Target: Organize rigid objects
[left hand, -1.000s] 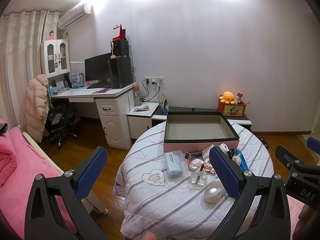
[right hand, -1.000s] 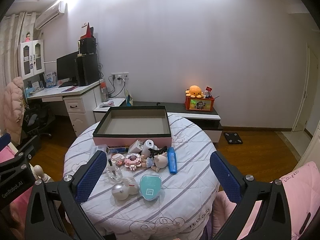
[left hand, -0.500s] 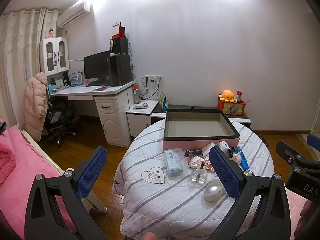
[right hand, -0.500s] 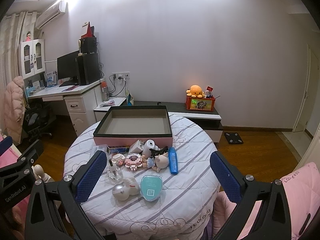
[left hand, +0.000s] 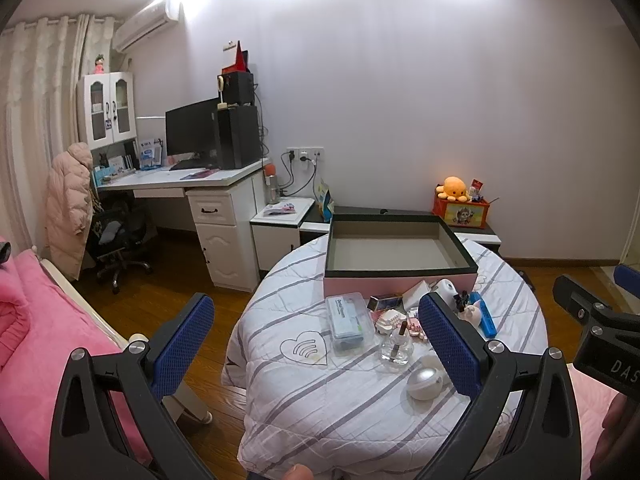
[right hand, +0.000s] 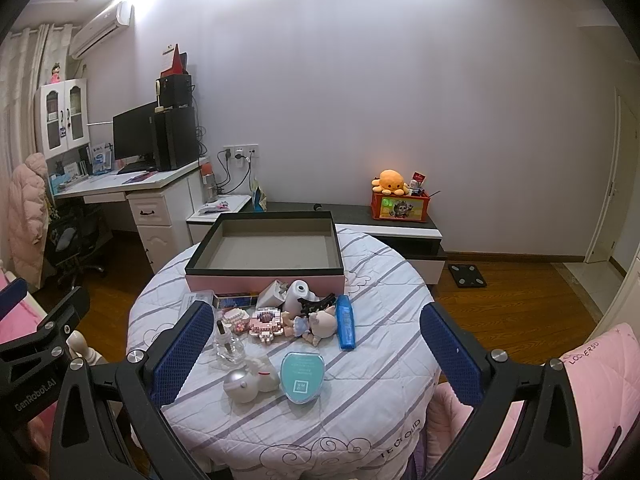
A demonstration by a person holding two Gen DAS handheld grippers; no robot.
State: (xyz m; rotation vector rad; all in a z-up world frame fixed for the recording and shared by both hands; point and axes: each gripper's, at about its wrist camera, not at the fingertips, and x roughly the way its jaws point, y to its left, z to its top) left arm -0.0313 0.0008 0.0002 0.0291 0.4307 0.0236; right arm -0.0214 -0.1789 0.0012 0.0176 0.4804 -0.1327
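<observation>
A pink box with a dark rim (right hand: 264, 274) (left hand: 400, 280) stands empty at the far side of a round table (right hand: 384, 360). In front of it lie small items: a teal heart-shaped case (right hand: 301, 376), a silver ball (right hand: 241, 386) (left hand: 425, 378), a glass bottle (right hand: 228, 346) (left hand: 395, 350), a blue tube (right hand: 345, 322), a pink brick model (right hand: 265, 323), a piglet doll (right hand: 322, 322) and a clear plastic case (left hand: 349, 322). My left gripper (left hand: 316, 340) and right gripper (right hand: 316, 344) both hang open above the near edge, holding nothing.
A white desk (left hand: 224, 204) with a monitor and an office chair (left hand: 116, 236) stand at the left. A low cabinet (right hand: 400, 228) behind the table carries an orange plush on a red box. Pink bedding (left hand: 28, 340) lies at the left, wood floor around.
Both views have shifted slightly, with the table sitting a little lower and nearer in frame. Nothing on the table has moved and both grippers stay open.
</observation>
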